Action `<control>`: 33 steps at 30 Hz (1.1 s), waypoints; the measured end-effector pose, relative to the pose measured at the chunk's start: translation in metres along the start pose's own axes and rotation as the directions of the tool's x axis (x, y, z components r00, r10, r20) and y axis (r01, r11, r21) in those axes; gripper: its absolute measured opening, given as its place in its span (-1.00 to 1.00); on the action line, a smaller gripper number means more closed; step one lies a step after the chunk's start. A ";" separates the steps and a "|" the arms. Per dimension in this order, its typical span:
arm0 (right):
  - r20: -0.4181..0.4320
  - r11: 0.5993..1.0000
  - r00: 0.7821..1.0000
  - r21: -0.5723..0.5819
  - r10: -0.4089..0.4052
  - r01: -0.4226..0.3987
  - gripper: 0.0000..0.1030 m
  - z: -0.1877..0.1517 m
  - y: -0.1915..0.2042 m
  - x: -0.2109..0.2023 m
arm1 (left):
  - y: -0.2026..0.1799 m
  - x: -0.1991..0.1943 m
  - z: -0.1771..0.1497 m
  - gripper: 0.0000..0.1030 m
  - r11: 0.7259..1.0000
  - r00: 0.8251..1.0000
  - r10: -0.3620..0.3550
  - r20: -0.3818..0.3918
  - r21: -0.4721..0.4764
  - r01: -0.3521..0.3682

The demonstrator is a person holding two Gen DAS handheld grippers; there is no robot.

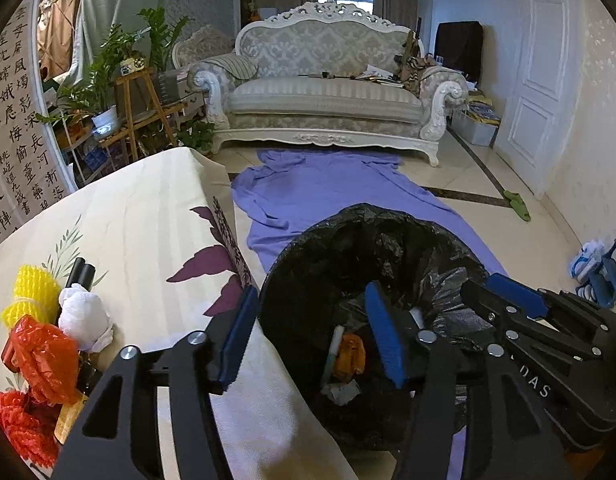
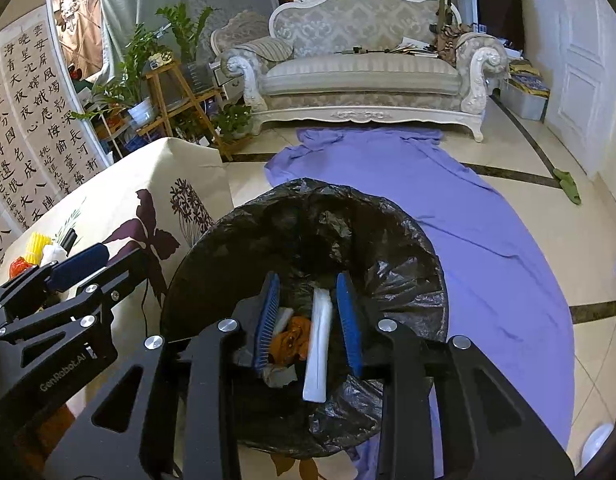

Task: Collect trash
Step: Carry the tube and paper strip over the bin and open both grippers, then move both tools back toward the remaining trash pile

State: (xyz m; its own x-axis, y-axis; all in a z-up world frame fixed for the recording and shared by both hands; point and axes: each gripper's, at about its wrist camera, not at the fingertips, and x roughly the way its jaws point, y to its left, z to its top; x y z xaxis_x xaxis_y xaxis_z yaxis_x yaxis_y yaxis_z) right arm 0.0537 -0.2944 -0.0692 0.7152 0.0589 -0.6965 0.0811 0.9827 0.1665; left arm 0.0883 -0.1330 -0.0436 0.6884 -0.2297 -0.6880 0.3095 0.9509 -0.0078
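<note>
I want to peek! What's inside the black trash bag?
Inside the black trash bag: a white tube-shaped piece, orange wrapper and crumpled paper. Anything beneath them is hidden.

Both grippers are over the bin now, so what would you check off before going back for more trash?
1. Left gripper empty: ok, jaws apart, nothing between.
2. White tube released: cannot tell, it stands between the right gripper's parted jaws.
3. Trash bin under both grippers: ok.
4. Bag liner open: ok.
5. Trash left on table: not ok; yellow netting, white wad, orange wrapper remain.
</note>
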 end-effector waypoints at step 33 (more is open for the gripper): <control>-0.008 0.985 0.993 -0.127 0.119 -0.119 -0.26 -0.016 0.096 -0.027 | 0.098 -0.088 -0.045 0.39 0.953 0.972 0.236 -0.003 -0.197 -0.232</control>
State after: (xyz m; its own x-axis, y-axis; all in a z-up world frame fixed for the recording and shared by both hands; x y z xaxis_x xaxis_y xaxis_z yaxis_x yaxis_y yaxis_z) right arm 0.0313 -0.1992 -0.0460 0.7145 0.1769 -0.6769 -0.0937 0.9830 0.1580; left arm 0.0285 -0.0103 -0.0172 0.7401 0.0018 -0.6725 0.0060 0.9999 0.0093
